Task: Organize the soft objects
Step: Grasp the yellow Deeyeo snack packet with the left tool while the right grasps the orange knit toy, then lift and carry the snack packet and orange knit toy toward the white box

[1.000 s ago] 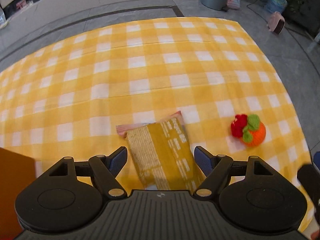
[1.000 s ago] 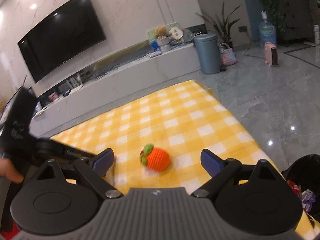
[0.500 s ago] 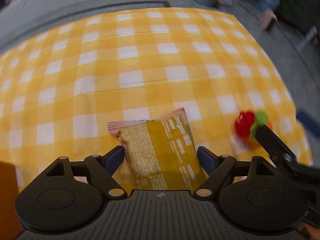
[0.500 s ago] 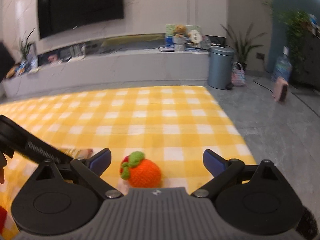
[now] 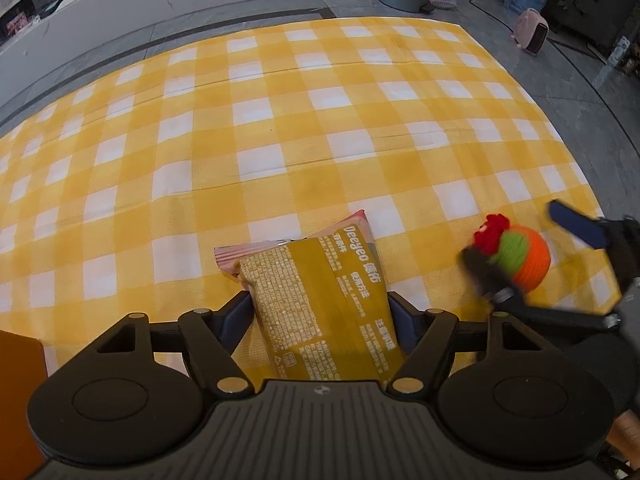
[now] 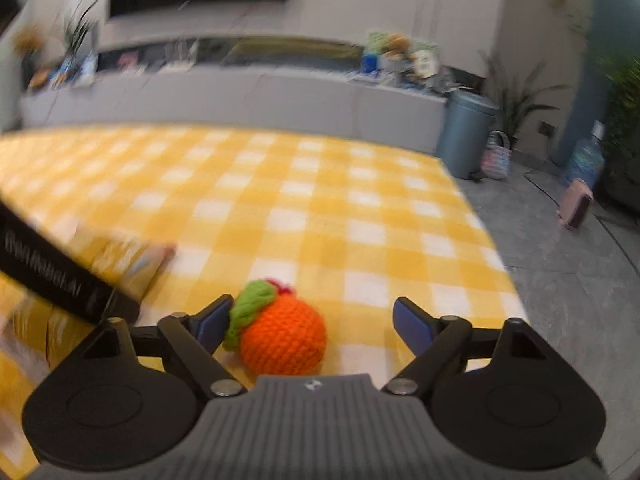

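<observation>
Left jaws: left gripper (image 5: 320,316) has just been closing, pads now against both sides of the yellow packet (image 5: 320,300).
Right jaws: right gripper (image 6: 312,322) apart, just been closing, with the knitted orange (image 6: 282,336) between them, touching only the left pad.
Setting: both items lie on a yellow checked blanket (image 5: 280,120).

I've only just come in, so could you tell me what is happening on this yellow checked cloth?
A person is working with a two-finger tool in each hand over a yellow checked cloth. The left tool straddles a mustard-yellow soft packet and has just been closing in on its sides. The right tool has the crocheted orange ball between its fingers, also closing; one finger is at the ball's leaf, the other is clear of it. Neither item is lifted yet.
</observation>
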Demonstrator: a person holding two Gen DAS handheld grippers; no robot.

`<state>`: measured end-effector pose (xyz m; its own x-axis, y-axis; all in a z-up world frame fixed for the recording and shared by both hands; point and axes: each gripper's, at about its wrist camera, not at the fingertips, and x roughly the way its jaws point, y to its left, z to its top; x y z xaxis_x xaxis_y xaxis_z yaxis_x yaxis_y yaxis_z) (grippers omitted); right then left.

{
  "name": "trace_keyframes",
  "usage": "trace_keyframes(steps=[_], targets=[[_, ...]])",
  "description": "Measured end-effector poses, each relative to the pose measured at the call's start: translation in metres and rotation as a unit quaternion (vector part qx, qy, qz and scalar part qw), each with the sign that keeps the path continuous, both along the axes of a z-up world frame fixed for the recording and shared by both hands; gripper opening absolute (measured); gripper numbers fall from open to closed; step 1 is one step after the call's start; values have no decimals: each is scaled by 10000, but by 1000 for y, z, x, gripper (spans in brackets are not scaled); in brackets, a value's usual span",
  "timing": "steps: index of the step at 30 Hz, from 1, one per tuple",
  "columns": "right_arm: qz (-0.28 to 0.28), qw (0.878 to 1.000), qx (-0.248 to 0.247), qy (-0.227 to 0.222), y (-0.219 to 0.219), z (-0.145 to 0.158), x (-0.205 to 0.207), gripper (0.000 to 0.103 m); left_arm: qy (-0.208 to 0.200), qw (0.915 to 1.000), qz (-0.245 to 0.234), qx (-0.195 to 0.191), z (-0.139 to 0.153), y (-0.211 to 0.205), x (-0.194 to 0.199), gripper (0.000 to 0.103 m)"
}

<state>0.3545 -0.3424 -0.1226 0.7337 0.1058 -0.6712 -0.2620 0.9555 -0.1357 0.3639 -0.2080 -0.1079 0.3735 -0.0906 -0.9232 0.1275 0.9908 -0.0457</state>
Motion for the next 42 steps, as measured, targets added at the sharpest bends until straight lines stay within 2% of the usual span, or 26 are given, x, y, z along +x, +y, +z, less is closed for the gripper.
trace_keyframes(steps=[1,3,5,9,14,20,24,27,32,35,42], targets=[[142,9998,-72,-114,6,-2,-3,78,-9,10000,-18,14,0,-1,0,82],[401,9991,-56,-133,13,-1,-5,59,-6,10000,-16,6,0,-1,0,82],[536,9985,-39,-90,18,1,-6,48,-8,10000,-19,4,0,-1,0,82],[646,9978,-100,-75,21,2,-11,46,-40,10000,-48,36,0,-1,-1,82],[509,9986,-114,4,18,9,-13,45,-91,9999,-63,61,0,-2,-2,81],[325,9989,-324,-50,13,15,-17,45,-412,9979,-360,347,3,-13,-9,79],[-223,9993,58,-293,-5,27,-18,45,-657,9949,-499,580,6,-20,-16,78],[-295,9983,102,-491,-11,37,-23,45,-922,9911,-519,813,10,-24,-22,77],[-398,9962,259,-730,-17,52,-30,45,-1387,9858,-559,762,31,-31,-37,73],[-462,9941,495,-844,-22,61,-34,45,-1648,9798,-747,847,44,-42,-51,71],[-611,9895,733,-1081,-31,72,-48,45,-1986,9726,-921,783,79,-45,-75,66]])
